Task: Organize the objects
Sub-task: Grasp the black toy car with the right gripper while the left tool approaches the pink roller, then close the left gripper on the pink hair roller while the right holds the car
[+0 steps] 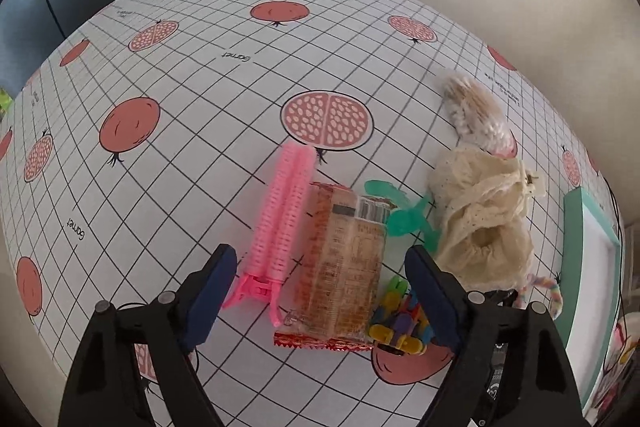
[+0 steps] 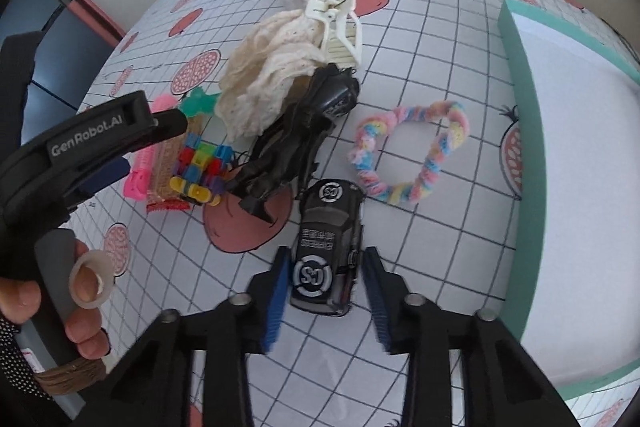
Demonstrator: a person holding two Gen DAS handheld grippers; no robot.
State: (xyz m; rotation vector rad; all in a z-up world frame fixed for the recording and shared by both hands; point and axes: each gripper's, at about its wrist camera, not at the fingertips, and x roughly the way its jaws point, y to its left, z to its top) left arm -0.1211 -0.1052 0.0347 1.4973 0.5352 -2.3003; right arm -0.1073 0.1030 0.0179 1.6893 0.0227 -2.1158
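Two grippers work our table (image 1: 192, 75), which wears a grid cloth printed with pomegranates. At left, the left gripper (image 1: 320, 303) hangs with jaws wide apart and empty around a pink ribbed hair clip (image 1: 282, 215) and a clear-wrapped orange snack packet (image 1: 344, 267), beside a heap of small coloured plastic clips (image 1: 400, 323). Further right, our right gripper (image 2: 326, 295) spreads its jaws on either side of a black toy car (image 2: 328, 255), not touching. A pastel twisted chenille ring (image 2: 412, 151) lies beyond, near a teal-walled box (image 2: 520, 107).
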